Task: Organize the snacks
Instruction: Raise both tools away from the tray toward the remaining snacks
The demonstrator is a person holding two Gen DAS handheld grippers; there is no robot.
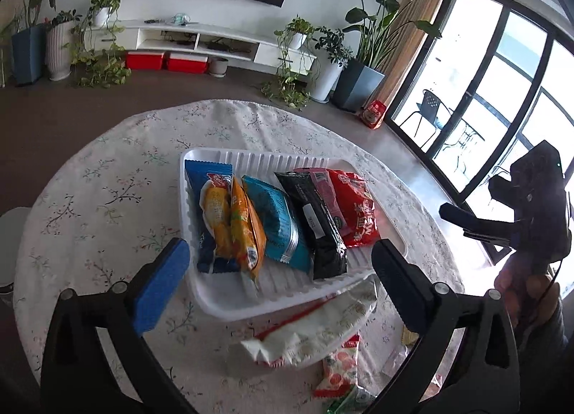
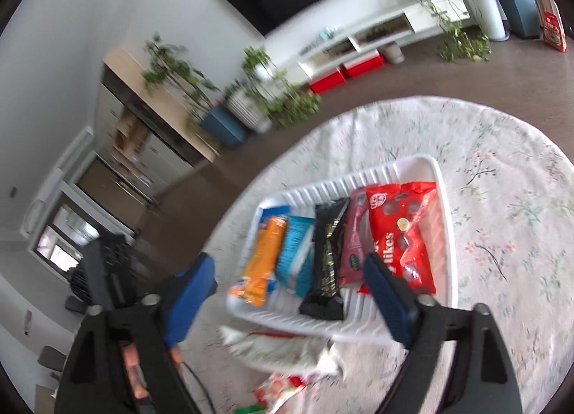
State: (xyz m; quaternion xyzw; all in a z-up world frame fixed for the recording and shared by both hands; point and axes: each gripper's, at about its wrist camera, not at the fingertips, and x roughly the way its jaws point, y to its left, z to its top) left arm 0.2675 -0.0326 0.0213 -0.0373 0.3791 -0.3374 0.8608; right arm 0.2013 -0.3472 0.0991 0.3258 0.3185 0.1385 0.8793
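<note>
Left wrist view: the left claw point(image 1: 276, 263) hangs wide apart and empty over the white tray point(image 1: 229, 301) on the desk point(image 1: 89, 206), where six snack packets point(image 1: 283, 224) lie in a row; a white bag point(image 1: 315, 328) rests just beside it.

Right wrist view: the right claw point(image 2: 287, 292) is also spread, gripping nothing, above the tray point(image 2: 445, 198).

Bright daylight floods through the balcony windows point(image 1: 502, 98), blown out white; fisheye bending darkens the edges; the right wrist view is motion-blurred.

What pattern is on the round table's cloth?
White tablecloth with small floral sprigs; clearest in the left wrist view.
</note>
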